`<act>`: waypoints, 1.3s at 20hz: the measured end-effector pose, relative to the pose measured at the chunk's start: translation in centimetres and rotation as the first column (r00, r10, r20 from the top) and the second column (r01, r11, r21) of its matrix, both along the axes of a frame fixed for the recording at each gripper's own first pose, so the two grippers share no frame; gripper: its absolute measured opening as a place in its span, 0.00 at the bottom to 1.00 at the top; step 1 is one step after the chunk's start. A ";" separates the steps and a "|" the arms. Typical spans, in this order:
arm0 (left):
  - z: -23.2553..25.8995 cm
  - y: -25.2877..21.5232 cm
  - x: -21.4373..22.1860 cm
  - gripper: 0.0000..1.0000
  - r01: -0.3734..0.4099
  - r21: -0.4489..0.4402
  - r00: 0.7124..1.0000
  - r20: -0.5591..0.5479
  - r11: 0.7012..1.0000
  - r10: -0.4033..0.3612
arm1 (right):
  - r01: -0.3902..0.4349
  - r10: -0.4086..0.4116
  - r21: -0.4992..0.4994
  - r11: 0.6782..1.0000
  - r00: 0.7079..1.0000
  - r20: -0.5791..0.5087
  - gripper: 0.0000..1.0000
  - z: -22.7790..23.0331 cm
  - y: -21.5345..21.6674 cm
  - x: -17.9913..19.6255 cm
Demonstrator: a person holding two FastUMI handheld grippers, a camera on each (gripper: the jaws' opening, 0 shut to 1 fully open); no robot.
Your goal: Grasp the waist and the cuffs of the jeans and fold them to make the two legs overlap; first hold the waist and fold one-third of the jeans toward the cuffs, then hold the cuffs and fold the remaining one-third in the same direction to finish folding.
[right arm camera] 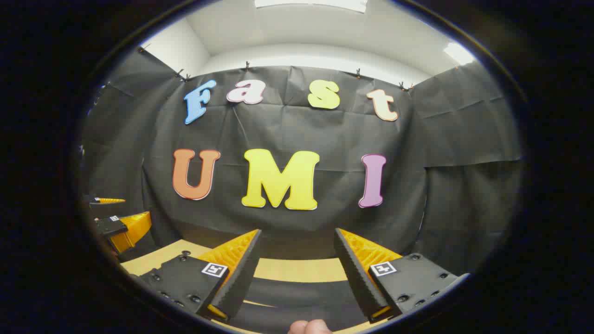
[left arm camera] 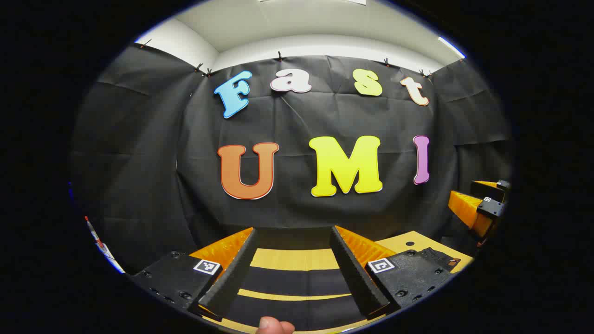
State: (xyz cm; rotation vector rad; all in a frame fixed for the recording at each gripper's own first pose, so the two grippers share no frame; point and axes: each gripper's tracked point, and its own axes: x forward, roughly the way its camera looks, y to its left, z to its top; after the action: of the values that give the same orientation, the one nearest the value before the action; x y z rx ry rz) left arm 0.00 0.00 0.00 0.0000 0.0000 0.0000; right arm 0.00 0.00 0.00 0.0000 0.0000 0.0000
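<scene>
Jeans (left arm camera: 297, 283) seen merely as dark bands between the left gripper (left arm camera: 293, 269) fingers, crossed by yellow strips of table (left arm camera: 297, 260); waist, cuffs and legs impossible to tell apart, lower part cut off by the view's bottom edge. Same in the right gripper view: dark cloth (right arm camera: 297, 297) low between the right gripper (right arm camera: 297, 269) fingers, mostly hidden by the 2 finger blocks. Fingertip (left arm camera: 274, 325) clipped at the bottom edge, rest of the hand out of sight; another (right arm camera: 310, 327) likewise. Right gripper (left arm camera: 482, 206) cut off at the far right edge, jaw gap hard to judge. Left gripper (right arm camera: 116, 222) clipped at the left edge, partly in shadow.
</scene>
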 end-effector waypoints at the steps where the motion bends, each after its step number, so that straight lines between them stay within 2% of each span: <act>1: -0.1 -0.3 0.0 0.99 0.006 0.000 1.000 -0.001 1.000 -0.006 | 0.000 0.000 0.002 1.000 1.000 0.004 0.93 0.2 -0.1 0.1; 9: -0.7 -0.4 0.2 0.99 -0.008 -0.014 1.000 -0.023 1.000 0.008 | 0.004 -0.004 -0.005 1.000 1.000 -0.021 0.95 -0.8 -1.0 0.5; 10: -0.7 -0.3 0.3 0.94 -0.011 -0.015 1.000 -0.025 1.000 0.011 | 0.008 -0.008 -0.008 1.000 1.000 -0.021 0.93 -0.8 -1.2 0.7; 11: -0.7 -0.3 0.3 0.99 -0.013 -0.016 1.000 -0.026 1.000 0.012 | 0.010 -0.010 -0.009 1.000 1.000 -0.022 0.95 -0.8 -1.5 0.8; 19: -1.7 0.9 1.3 0.99 -0.043 -0.056 0.998 -0.041 0.998 0.041 | 0.038 -0.038 -0.018 0.999 0.999 -0.034 0.93 -1.3 -3.6 2.0; 22: -2.3 2.2 1.9 1.00 -0.071 -0.040 0.996 -0.059 0.997 0.068 | 0.052 -0.054 -0.028 0.998 0.997 -0.052 0.93 -2.0 -5.2 2.8; 23: -2.8 2.8 2.0 1.00 -0.081 -0.035 0.995 -0.067 0.996 0.078 | 0.059 -0.061 -0.033 0.998 0.996 -0.064 0.96 -2.5 -6.0 3.1; 26: -5.5 5.5 2.1 0.99 -0.136 -0.023 0.982 -0.134 0.990 0.132 | 0.109 -0.111 -0.024 0.994 0.987 -0.120 0.95 -4.4 -10.0 3.7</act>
State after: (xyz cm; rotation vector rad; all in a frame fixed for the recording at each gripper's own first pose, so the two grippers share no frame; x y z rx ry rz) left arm 2.12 5.54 -5.50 -0.0324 0.1325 0.1348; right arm 3.73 -10.03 -4.36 -0.0178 0.1218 -0.1103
